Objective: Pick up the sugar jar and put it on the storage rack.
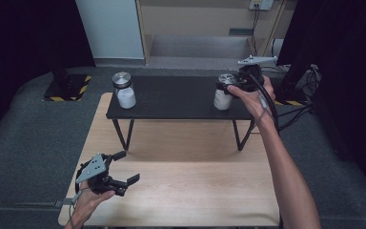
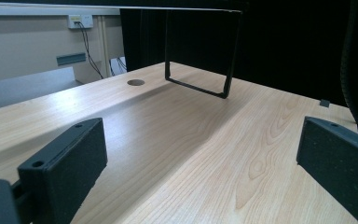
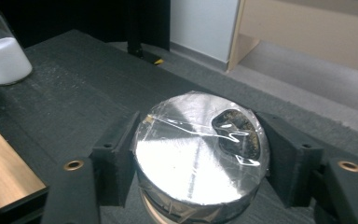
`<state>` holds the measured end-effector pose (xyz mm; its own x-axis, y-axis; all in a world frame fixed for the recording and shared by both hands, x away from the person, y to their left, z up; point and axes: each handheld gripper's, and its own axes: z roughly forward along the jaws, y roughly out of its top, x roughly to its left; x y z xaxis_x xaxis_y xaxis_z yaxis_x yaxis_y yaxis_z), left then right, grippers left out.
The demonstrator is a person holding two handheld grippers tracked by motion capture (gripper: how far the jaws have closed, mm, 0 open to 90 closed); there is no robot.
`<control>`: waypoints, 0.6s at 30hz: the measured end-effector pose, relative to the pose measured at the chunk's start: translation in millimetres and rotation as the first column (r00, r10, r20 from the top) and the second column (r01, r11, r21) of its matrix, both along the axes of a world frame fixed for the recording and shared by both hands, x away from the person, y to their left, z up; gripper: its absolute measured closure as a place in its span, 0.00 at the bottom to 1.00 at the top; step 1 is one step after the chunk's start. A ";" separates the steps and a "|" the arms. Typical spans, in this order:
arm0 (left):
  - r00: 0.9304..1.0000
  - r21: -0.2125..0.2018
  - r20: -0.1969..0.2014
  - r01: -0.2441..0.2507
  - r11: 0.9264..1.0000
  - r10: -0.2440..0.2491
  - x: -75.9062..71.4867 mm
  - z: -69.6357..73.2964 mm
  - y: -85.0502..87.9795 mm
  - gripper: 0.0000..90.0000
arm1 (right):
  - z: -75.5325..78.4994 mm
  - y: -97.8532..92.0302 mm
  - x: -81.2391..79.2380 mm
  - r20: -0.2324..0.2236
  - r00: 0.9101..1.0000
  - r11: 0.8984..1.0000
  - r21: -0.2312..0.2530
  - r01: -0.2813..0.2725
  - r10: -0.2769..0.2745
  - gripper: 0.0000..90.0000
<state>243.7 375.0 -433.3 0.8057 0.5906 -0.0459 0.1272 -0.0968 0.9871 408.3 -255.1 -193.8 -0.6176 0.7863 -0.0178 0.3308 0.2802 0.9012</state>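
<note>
Right tongs (image 3: 200, 154) sit over the right-hand jar (image 1: 223, 98) on the black shelf (image 1: 171, 98), one jaw on each side of its silver lid (image 3: 200, 144). The right gripper view shows the pads right at the lid's rim; whether they press on it or stand just clear, I cannot tell. The jar stands upright, its long axis vertical, directly between and below these jaws, so the tongs meet the lid across its width from above.

Left tongs (image 1: 124, 167) hover low over the wooden bench (image 1: 181, 191), jaws spread wide, nothing between them. A second jar (image 1: 124, 90) stands at the shelf's left end, well apart from both tongs.

Judgement: the right hand is plainly the nearer one; the next move turns on the grip across the lid.
</note>
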 end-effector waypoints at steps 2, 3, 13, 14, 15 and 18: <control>1.000 0.002 0.001 0.001 1.000 -0.001 -0.4 0.4 -0.1 0.01 | -4.3 -3.3 -2.0 -0.005 1.000 0.999 0.048 0.011 -0.011 0.25; 1.000 0.002 0.002 0.002 1.000 -0.002 -0.6 0.4 -0.1 0.01 | -5.7 -4.2 -4.1 -0.002 1.000 0.998 0.059 0.018 -0.018 0.21; 1.000 0.007 0.001 0.005 1.000 -0.005 -0.6 0.8 -1.4 0.01 | -1.4 -35.4 -36.6 0.038 0.998 0.991 0.125 0.038 -0.043 0.09; 1.000 0.008 0.002 0.006 1.000 -0.006 -0.5 0.8 -1.7 0.01 | -1.4 -35.4 -36.6 0.038 0.998 0.991 0.125 0.038 -0.043 0.09; 1.000 0.008 0.001 0.006 1.000 -0.006 -0.5 0.8 -1.8 0.01 | -0.4 -38.8 -41.1 0.046 0.998 0.991 0.128 0.039 -0.045 0.08; 1.000 0.009 -0.001 0.008 1.000 -0.008 -0.4 0.7 -2.6 0.01 | -0.6 -52.4 -58.8 0.072 0.997 0.988 0.150 0.030 -0.041 0.07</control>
<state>243.3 372.4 -432.5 0.8103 0.5845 -0.0408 0.1270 -0.1071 0.9861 349.6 -307.5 -194.4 -0.5905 0.8051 0.0555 0.2681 0.1308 0.9545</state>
